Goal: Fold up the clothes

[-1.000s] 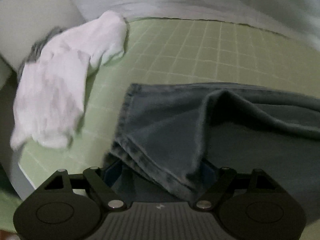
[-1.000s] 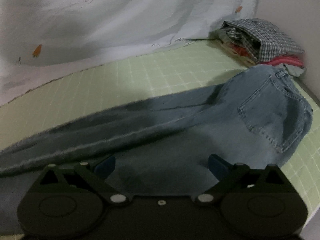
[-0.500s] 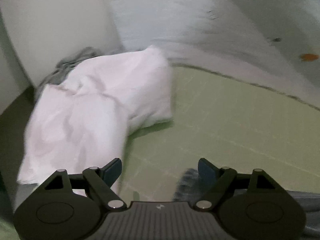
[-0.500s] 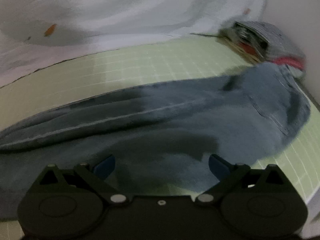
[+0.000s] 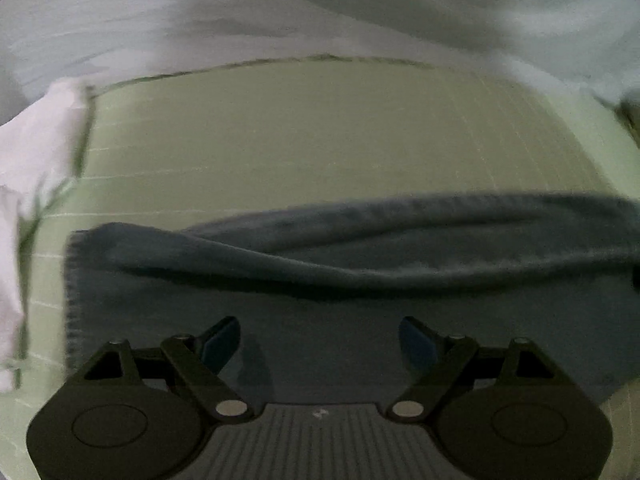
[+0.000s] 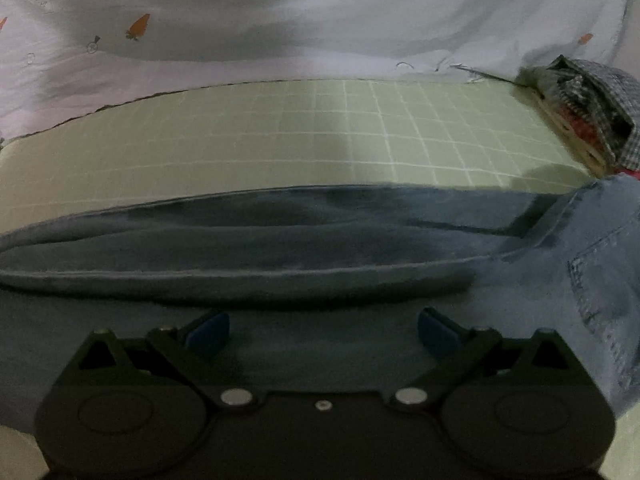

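The green grid-lined mat (image 6: 344, 136) carried the long blue denim jeans (image 6: 280, 248), laid lengthwise along its near edge, hem toward the left edge (image 5: 74, 288), pocketed seat (image 6: 592, 264) toward the right, 1 leg lapped over the other. Denim looked heavy, limp and grippy; the thick hem and waistband seemed the surest holds. The left claw (image 5: 320, 340) hovered low over the leg near the hem, released and empty. The right claw (image 6: 324, 330) hovered level over the thigh, likewise spread wide.
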`<action>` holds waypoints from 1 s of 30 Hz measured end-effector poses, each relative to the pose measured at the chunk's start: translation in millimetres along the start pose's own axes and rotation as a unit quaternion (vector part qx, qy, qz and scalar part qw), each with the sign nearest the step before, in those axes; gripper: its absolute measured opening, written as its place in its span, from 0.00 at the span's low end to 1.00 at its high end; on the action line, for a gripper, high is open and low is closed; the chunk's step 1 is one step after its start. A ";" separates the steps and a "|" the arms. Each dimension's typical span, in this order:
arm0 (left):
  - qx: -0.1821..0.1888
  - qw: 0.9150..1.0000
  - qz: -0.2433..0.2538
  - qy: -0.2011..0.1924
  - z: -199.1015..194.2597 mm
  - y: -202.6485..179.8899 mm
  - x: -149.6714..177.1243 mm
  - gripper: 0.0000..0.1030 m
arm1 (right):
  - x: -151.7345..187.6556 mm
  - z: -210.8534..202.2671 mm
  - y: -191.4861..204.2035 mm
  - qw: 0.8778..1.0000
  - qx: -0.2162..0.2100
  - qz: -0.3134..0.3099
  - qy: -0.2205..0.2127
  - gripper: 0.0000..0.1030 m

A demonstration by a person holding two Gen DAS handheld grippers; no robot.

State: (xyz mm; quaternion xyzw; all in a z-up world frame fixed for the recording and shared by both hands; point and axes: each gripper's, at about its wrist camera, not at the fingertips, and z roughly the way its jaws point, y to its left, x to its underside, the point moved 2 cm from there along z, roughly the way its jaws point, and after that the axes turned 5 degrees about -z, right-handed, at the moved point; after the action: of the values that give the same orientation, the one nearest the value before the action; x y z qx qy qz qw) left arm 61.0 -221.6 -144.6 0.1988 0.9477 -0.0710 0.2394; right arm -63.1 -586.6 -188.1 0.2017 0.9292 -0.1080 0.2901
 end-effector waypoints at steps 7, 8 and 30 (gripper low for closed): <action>-0.014 1.000 -0.021 0.001 24.0 -29.8 -15.1 0.88 | -14.1 23.2 -39.0 1.000 -0.004 -0.028 -0.005 0.99; -0.016 1.000 -0.024 0.001 27.5 -34.0 -17.2 0.88 | -18.7 26.7 -44.1 1.000 -0.007 -0.027 -0.009 0.99; -0.048 0.998 -0.038 0.007 22.3 -34.8 -23.8 0.93 | -1.9 -16.4 -61.8 0.995 0.034 0.030 -0.086 1.00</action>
State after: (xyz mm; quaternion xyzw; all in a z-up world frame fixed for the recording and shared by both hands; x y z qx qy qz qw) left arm 75.5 -266.6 -151.3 0.1517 0.9584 -0.0329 0.2395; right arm -96.9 -637.2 -168.6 0.2297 0.8902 -0.1479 0.3646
